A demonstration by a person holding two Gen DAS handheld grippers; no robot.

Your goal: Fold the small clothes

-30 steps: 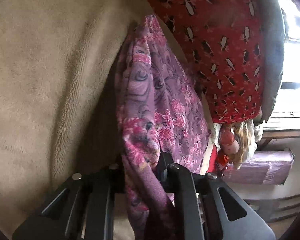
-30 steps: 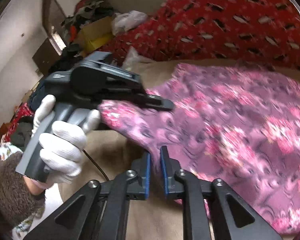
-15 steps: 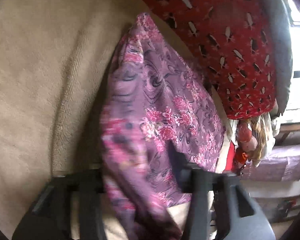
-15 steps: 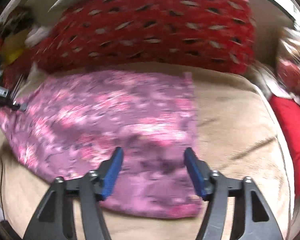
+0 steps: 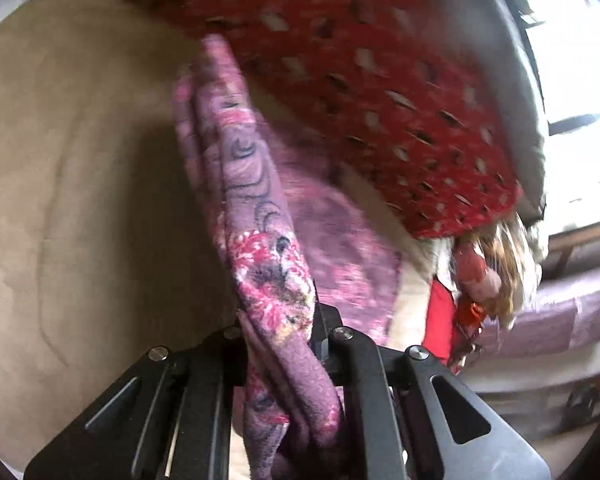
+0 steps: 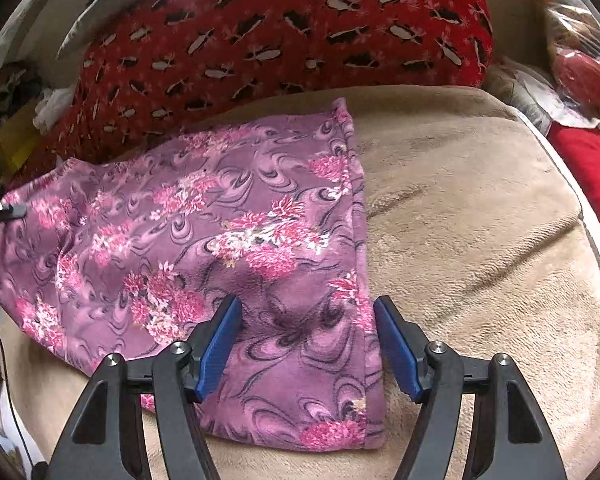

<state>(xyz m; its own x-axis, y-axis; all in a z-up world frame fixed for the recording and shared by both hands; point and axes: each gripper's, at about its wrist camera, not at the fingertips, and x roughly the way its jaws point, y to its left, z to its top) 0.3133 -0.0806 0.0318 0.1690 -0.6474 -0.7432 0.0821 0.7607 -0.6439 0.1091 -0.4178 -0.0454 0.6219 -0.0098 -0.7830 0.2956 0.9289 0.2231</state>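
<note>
The left tool [image 5: 296,344] is closing, its jaws pinching a bunched fold of the purple floral garment [image 5: 260,248], which rises from between them and trails away ahead of it toward the red patterned cushion [image 5: 380,92]; the right tool [image 6: 308,344] stands spread, its blue pads [image 6: 220,344] apart and gripping nothing, the same garment [image 6: 204,232] lying flat beneath and ahead of it on the beige blanket [image 6: 480,240]; the garment's right-hand edge runs just inside the right pad; beyond the cloth, past the tool's tips, the red cushion [image 6: 284,32] lies across the back.
</note>
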